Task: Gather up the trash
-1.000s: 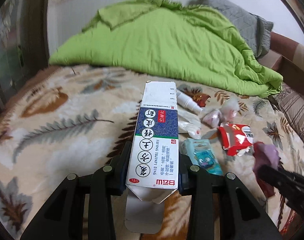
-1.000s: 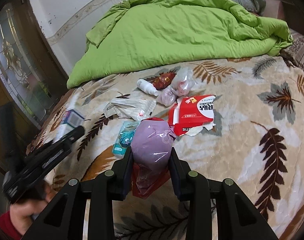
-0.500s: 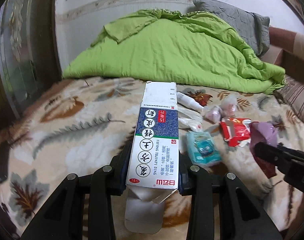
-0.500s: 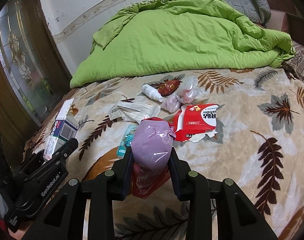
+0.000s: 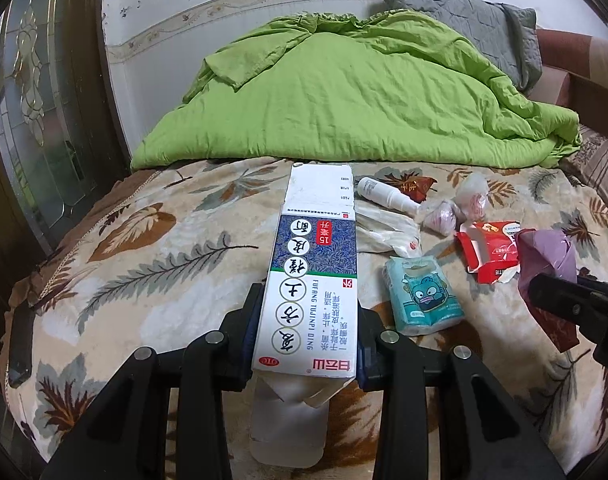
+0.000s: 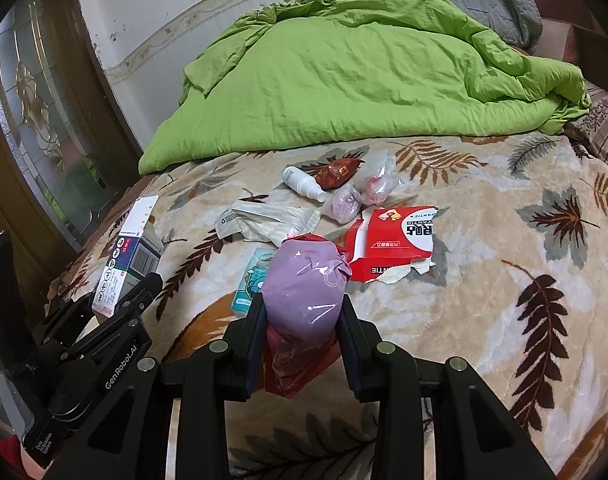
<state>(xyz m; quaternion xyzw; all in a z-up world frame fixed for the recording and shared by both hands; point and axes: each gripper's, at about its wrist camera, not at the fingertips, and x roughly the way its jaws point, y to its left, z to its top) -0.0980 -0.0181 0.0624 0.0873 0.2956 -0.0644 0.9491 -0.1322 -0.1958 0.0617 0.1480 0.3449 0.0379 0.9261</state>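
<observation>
My left gripper (image 5: 309, 314) is shut on a long blue-and-white medicine box (image 5: 315, 264), held lengthwise with its open flap hanging below the fingers. My right gripper (image 6: 302, 312) is shut on a lilac plastic packet (image 6: 304, 280) with a red wrapper bunched under it. Both hover over the near part of the bed. On the leaf-patterned blanket (image 6: 503, 280) lie a torn red-and-white carton (image 6: 399, 240), a teal tissue pack (image 5: 421, 300), a crumpled white wrapper (image 6: 268, 220), a white spray bottle (image 6: 302, 184), a red snack wrapper (image 6: 337, 172) and two small clear bags (image 6: 377, 184).
A green duvet (image 5: 343, 96) is heaped across the back of the bed, with a grey pillow (image 5: 463, 16) behind it. A wooden door with patterned glass (image 5: 36, 120) stands at the left. A dark phone (image 5: 20, 344) lies at the bed's left edge.
The left gripper has tilted up and rolled a little with the box, bringing more of the wall and door into view. The right gripper has stayed put. Both grips are unchanged.
</observation>
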